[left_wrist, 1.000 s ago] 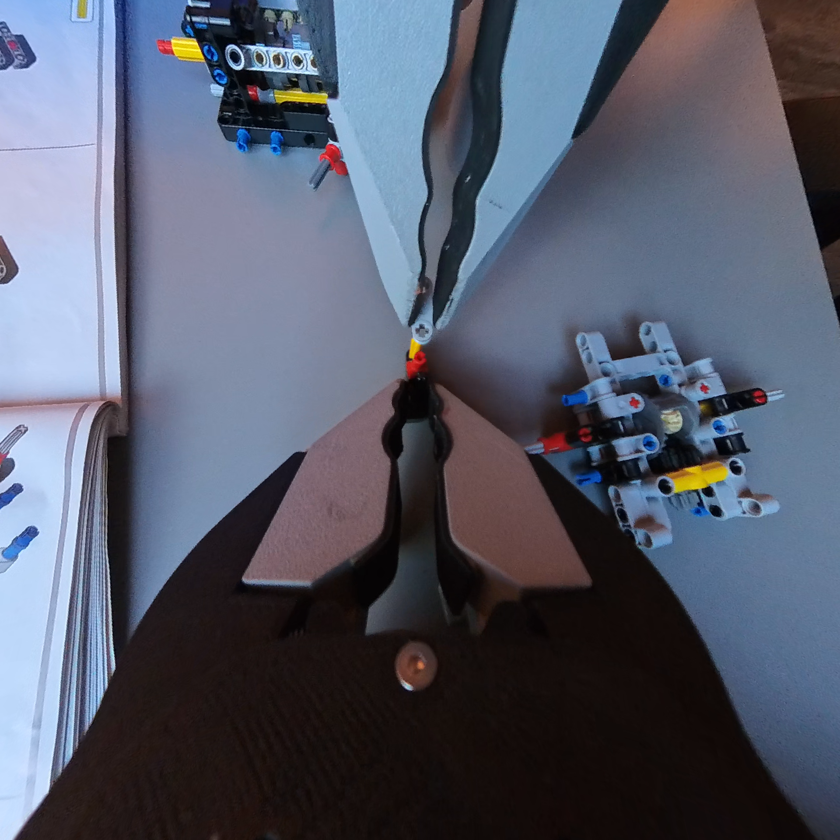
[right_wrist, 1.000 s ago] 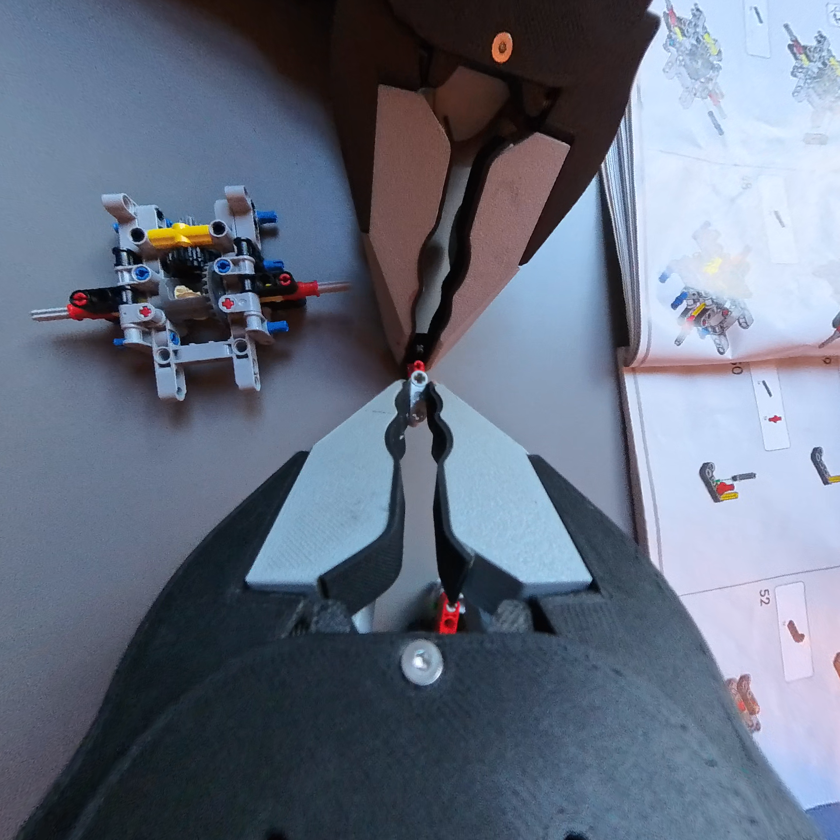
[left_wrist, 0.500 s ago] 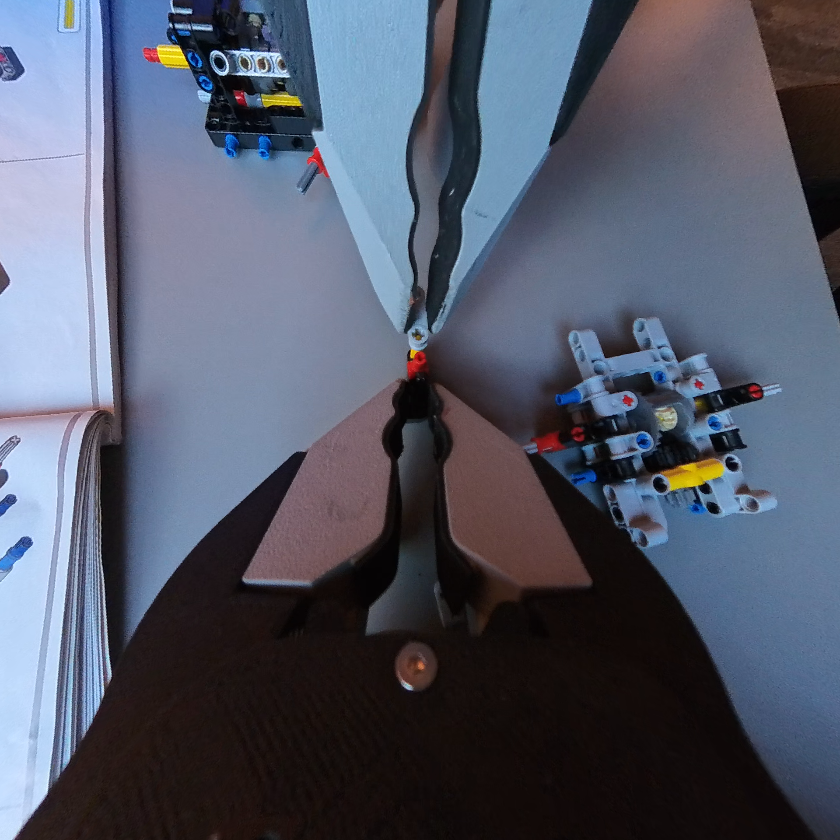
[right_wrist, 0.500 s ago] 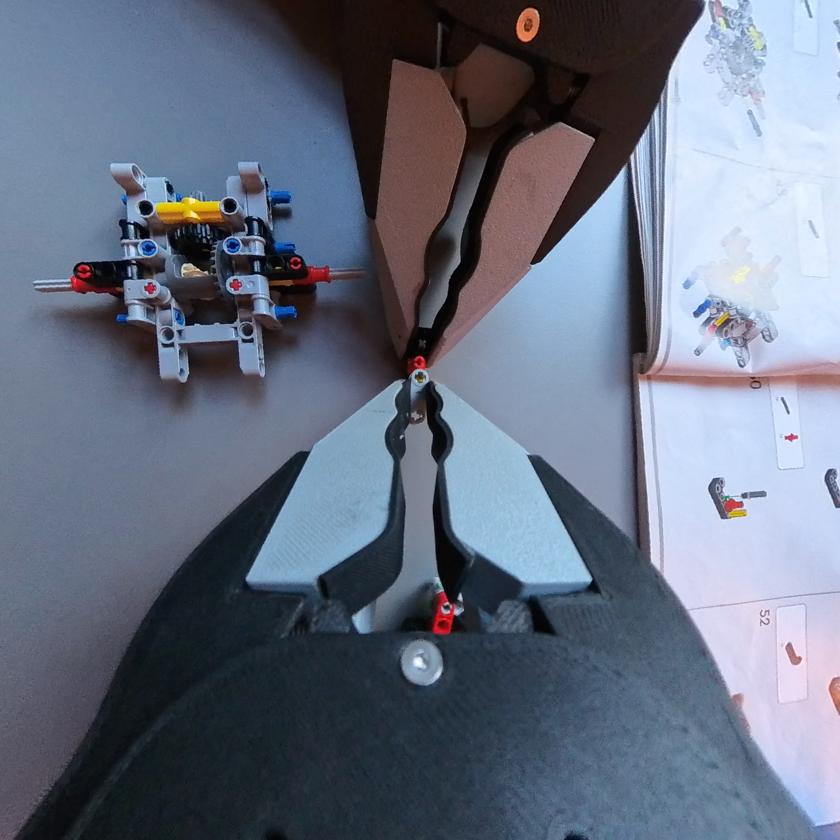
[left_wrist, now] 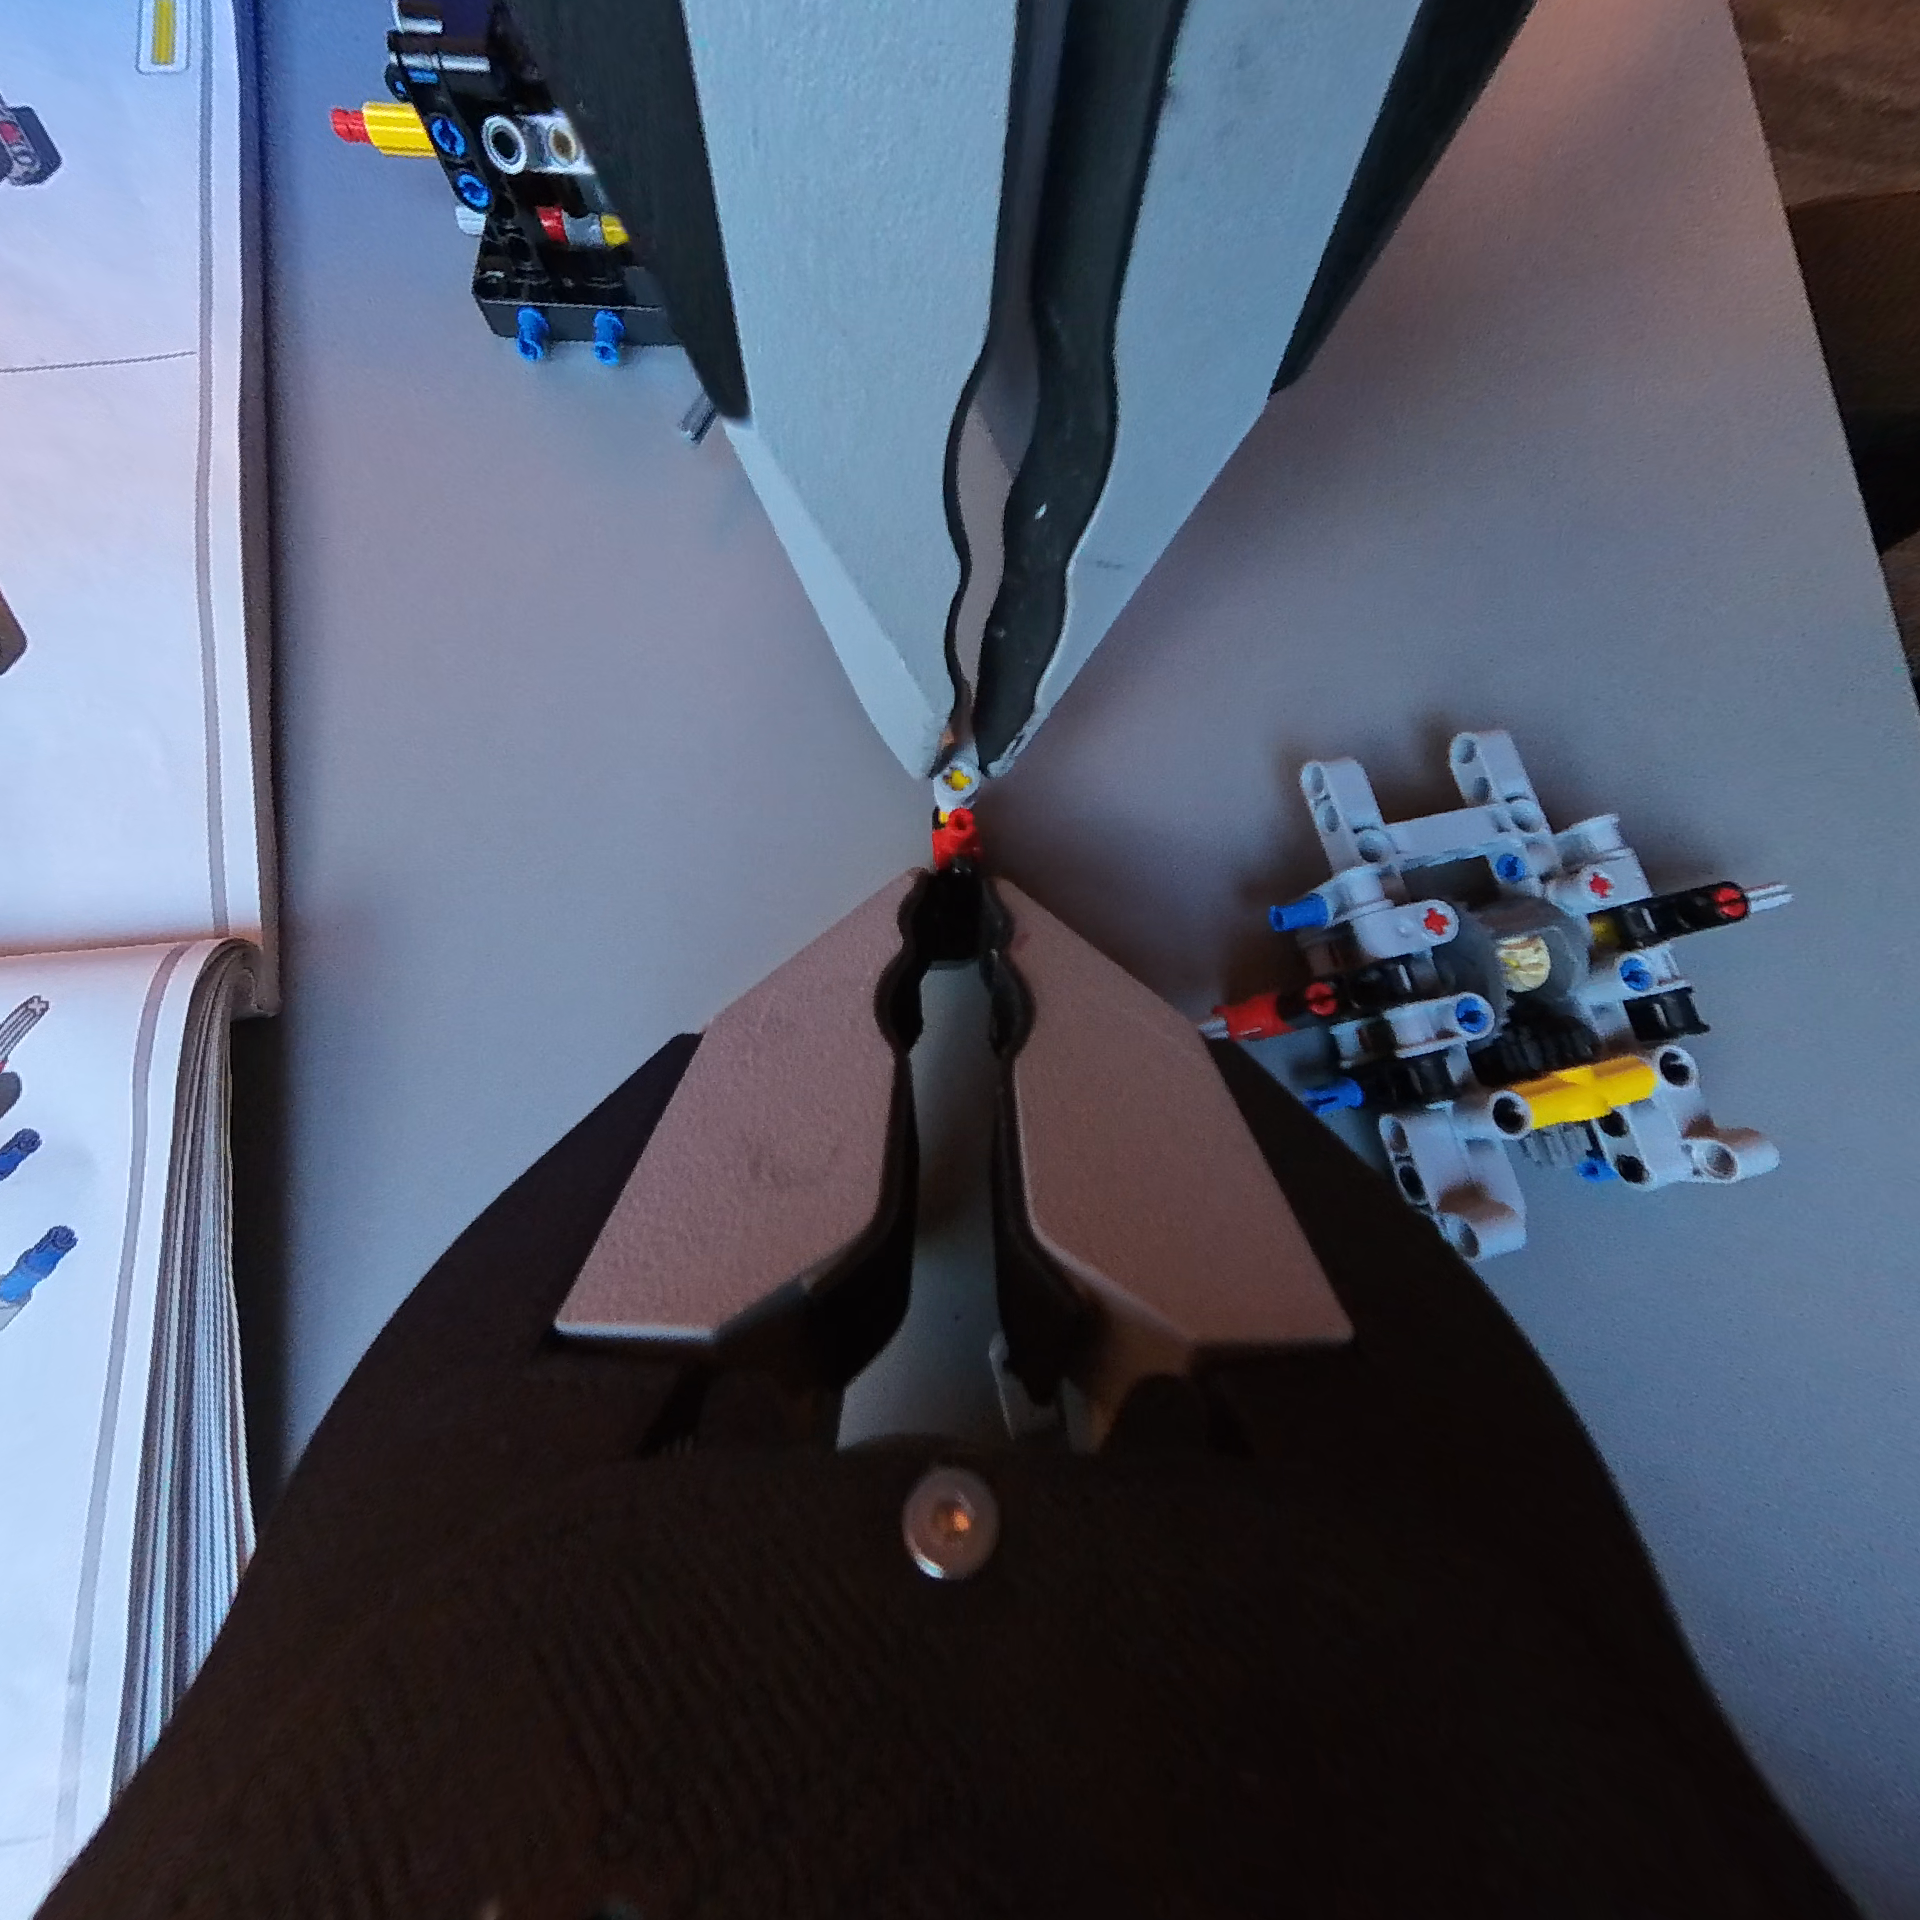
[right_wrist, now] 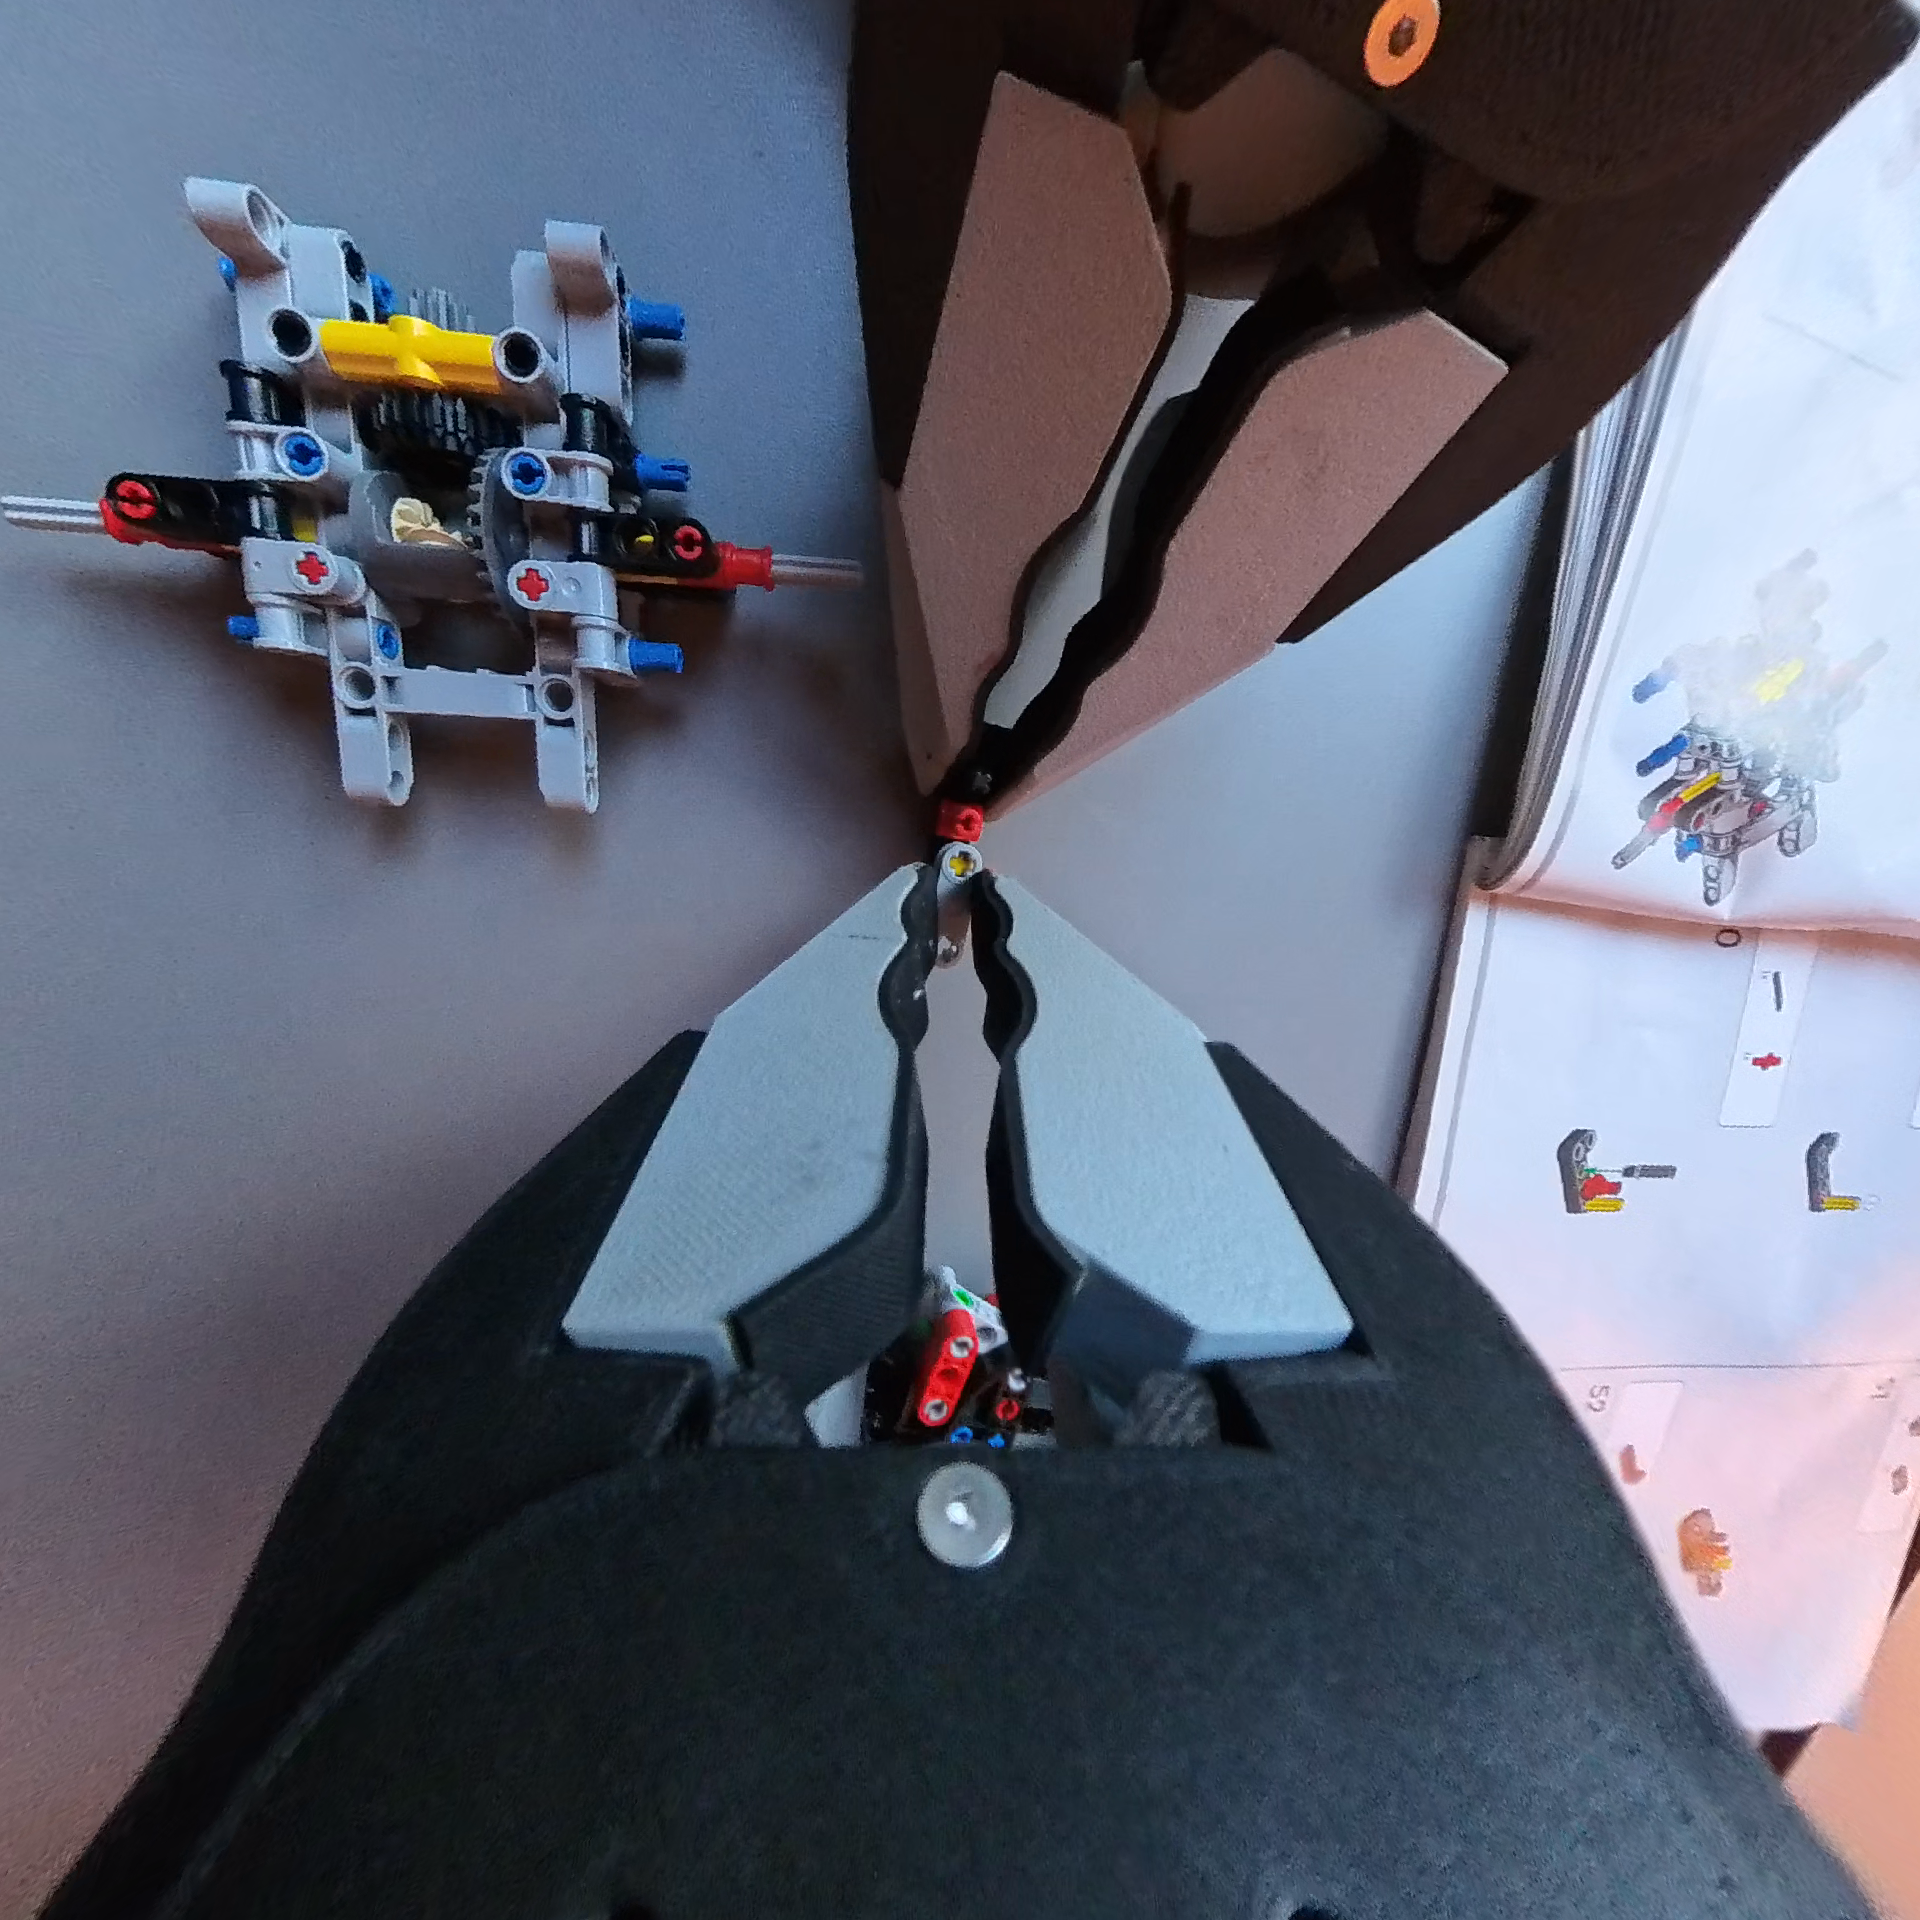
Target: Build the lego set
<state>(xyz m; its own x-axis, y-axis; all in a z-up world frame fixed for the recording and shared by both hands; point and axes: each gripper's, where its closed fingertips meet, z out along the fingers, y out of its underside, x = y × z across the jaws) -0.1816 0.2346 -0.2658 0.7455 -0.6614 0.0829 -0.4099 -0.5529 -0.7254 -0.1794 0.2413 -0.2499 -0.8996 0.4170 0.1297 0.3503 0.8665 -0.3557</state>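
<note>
Right wrist view shows the right tool, grey-fingered, with its black pads pressed on a small light-grey plastic connector piece that has a yellow cross-shaped axle end in its hole. Directly beyond it, the left tool, brown-fingered, is closed on a small black plastic piece with a red bush at its tip. The red bush and the grey connector sit tip to tip above the grey table, touching or nearly so; which cannot be told.

Both held pieces are judged light, rigid, smooth plastic, liable to twist or slip in a narrow pinch. Hold is best taken on flat sides, close to the joint.

A grey, black and yellow gear assembly lies on the table to the left. An open instruction booklet lies to the right. In the left wrist view, a black beam assembly lies at the far left.
</note>
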